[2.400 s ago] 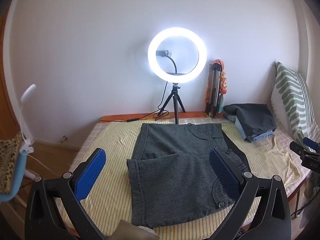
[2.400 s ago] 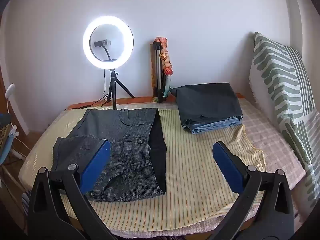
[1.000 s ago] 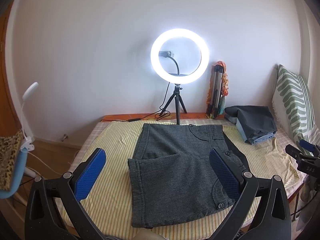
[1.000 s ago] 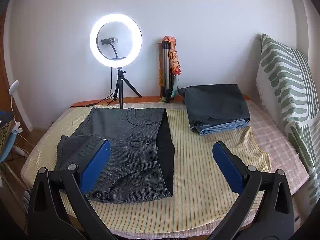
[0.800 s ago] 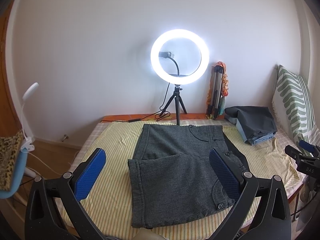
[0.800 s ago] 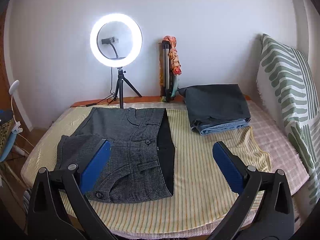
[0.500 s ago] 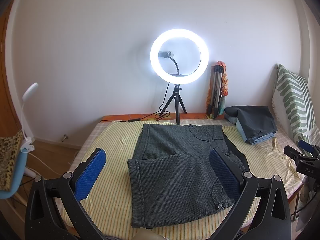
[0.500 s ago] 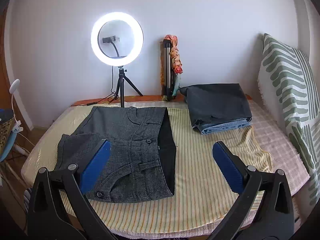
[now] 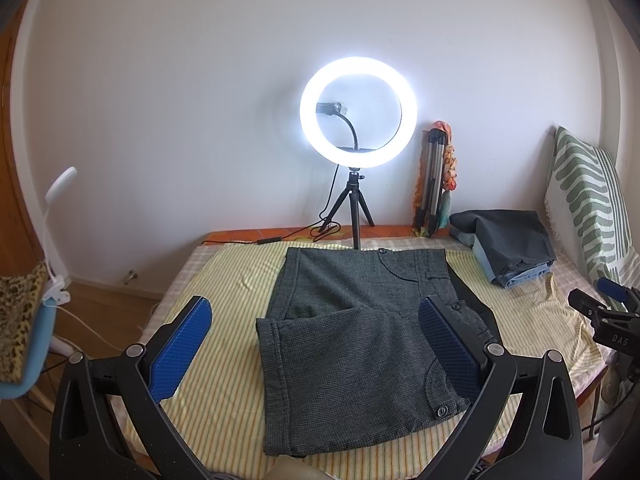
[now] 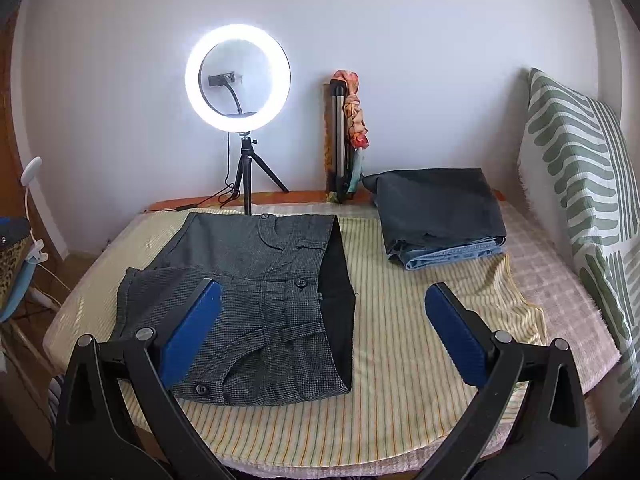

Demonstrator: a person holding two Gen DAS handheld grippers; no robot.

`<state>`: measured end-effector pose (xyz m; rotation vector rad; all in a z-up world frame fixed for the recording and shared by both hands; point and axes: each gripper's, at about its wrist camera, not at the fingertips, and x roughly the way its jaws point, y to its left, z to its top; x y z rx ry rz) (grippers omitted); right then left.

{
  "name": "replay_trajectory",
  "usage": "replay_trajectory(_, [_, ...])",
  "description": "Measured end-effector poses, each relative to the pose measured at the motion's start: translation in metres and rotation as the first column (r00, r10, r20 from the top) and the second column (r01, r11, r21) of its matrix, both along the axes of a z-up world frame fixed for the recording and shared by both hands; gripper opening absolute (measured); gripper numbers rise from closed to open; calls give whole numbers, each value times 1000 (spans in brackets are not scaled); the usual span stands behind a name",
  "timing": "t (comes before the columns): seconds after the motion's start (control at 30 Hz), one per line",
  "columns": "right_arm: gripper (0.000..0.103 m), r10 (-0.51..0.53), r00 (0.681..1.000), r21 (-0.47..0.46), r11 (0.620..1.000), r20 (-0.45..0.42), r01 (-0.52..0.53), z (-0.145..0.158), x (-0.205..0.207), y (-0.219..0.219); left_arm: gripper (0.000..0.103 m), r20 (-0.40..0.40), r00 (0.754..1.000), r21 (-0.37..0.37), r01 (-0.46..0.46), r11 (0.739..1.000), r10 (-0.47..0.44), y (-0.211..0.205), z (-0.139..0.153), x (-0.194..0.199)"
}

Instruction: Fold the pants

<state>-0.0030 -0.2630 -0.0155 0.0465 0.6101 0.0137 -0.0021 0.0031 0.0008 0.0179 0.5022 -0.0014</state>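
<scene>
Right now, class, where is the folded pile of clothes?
In both views the pile lies at the bed's far right, between the pillow and the grey pants.

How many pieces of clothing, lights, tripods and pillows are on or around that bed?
Clothing: 3, grey checked pants, dark folded garment, blue jeans beneath it
Lights: 1, ring light
Tripods: 2, light's stand, folded tripod
Pillows: 1, striped pillow
Total: 7

Both cameras look from the near edge of the bed (image 9: 224, 280) toward the wall. Both see the pants (image 9: 360, 320) and ring light (image 10: 237, 78).
</scene>
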Motion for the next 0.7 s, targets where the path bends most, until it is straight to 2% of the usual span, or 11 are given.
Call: replay_trajectory(0.7, [103,11,1000,7,1000,-6,-11,-2,3,1,103,-12,1000,17,5,1000,-4,-7,-3,5])
